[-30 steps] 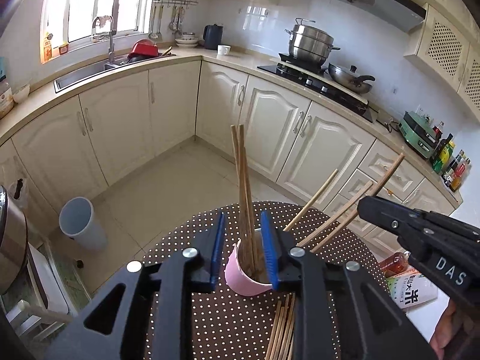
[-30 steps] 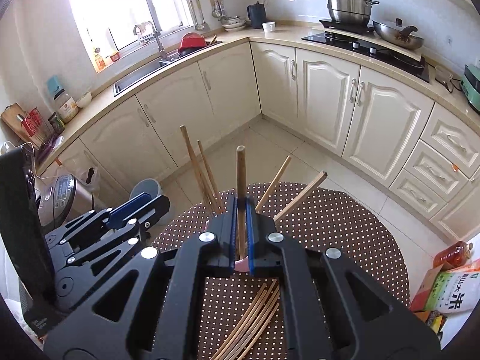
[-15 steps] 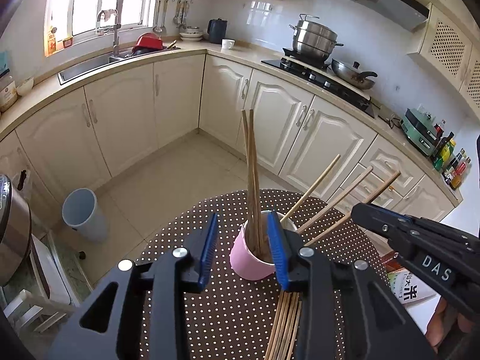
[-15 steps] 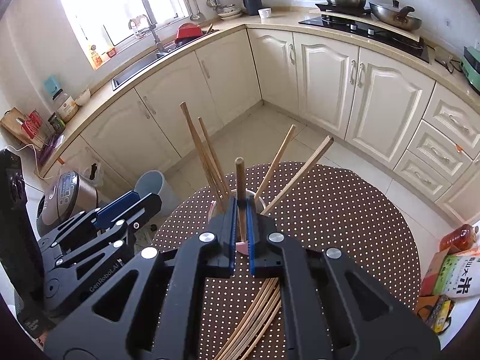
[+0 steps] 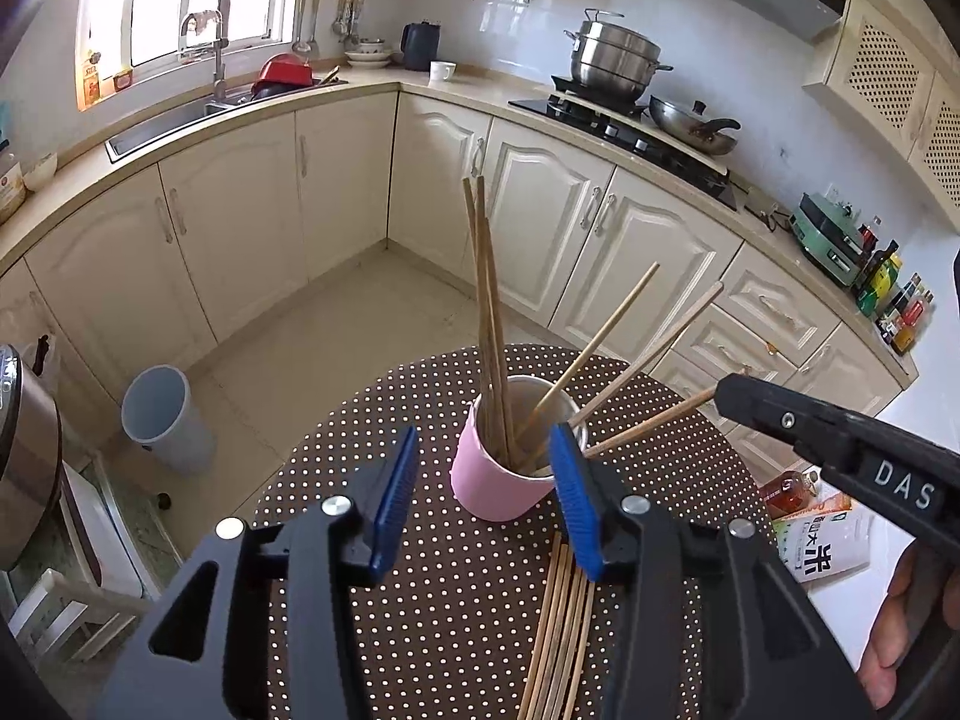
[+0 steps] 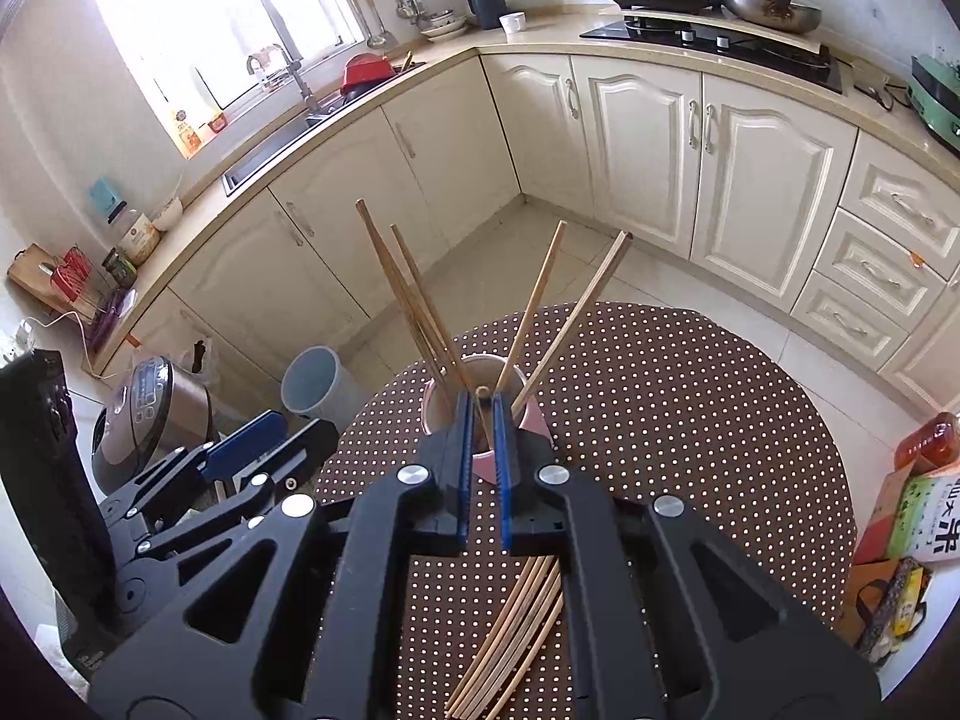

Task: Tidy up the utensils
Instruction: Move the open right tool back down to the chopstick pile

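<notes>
black tongs (image 5: 483,501) with blue ribbed pads (image 5: 393,495), silver screws, white "das" lettering on the other.

"DAS" on right claw (image 5: 744,399); "米" on rice bag (image 5: 825,549).

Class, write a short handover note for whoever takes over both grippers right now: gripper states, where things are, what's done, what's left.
Left gripper: jaws opening, pads clear of the pink cup.
Right gripper: shut on one chopstick, its lower end over or in the cup; cannot tell which.
Done: four chopsticks stand in the cup on the dotted table.
Left: release this one, then move the loose pile.
</notes>
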Demonstrator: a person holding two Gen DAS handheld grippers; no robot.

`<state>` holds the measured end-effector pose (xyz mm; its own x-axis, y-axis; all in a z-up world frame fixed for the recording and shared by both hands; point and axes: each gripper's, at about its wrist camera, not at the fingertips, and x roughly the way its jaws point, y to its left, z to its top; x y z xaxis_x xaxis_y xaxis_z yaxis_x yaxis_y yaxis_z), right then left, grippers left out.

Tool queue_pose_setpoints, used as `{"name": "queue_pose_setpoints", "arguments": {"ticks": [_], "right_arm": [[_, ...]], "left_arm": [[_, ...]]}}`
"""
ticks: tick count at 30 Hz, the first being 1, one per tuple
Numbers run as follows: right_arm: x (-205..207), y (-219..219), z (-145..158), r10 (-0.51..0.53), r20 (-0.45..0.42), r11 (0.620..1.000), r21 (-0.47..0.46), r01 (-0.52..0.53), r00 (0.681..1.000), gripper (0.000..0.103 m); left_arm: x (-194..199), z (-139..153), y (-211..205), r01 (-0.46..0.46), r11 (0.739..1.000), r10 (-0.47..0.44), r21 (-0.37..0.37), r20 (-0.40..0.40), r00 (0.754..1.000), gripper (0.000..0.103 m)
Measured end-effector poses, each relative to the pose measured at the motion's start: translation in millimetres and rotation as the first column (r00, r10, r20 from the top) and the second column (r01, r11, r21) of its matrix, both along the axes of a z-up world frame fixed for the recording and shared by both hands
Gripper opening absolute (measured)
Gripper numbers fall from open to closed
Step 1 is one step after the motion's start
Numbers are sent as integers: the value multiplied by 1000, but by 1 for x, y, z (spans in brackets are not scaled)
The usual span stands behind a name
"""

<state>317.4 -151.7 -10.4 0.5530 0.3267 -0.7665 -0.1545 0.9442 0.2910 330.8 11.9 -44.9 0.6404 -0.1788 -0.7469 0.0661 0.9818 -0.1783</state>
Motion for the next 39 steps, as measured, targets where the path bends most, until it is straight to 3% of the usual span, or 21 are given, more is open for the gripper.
{"name": "queue_pose_setpoints", "arguments": {"ticks": [8, 11, 14, 21, 30, 36, 39], "right_arm": [[-16, -16, 11, -20, 10, 999, 50, 20, 1000, 8], [-27, -25, 12, -33, 18, 998, 62, 32, 999, 21], [-37, -32, 9, -47, 26, 997, 63, 46, 999, 40], [-54, -44, -32, -82, -75, 996, 41, 85, 994, 42], [-71, -50, -99, -112, -271, 992, 26, 123, 956, 42], [-78, -57, -122, -129, -349, 988, 34, 151, 928, 42], [-80, -62, -130, -138, -372, 985, 45, 167, 918, 42]], "left_arm": [[-8, -4, -3, 25, 1000, -25, 3, -20, 999, 45], [-11, -12, -4, 38, 999, -38, 0, -46, 998, 45], [-13, -22, -8, 58, 998, -58, 0, -73, 996, 45], [-20, -60, -22, 118, 993, -116, -1, -175, 978, 45], [-21, -140, -57, 238, 971, -211, 22, -387, 898, 45], [-17, -179, -74, 295, 954, -233, 62, -467, 853, 45], [-16, -190, -82, 316, 945, -237, 88, -483, 843, 45]]}}
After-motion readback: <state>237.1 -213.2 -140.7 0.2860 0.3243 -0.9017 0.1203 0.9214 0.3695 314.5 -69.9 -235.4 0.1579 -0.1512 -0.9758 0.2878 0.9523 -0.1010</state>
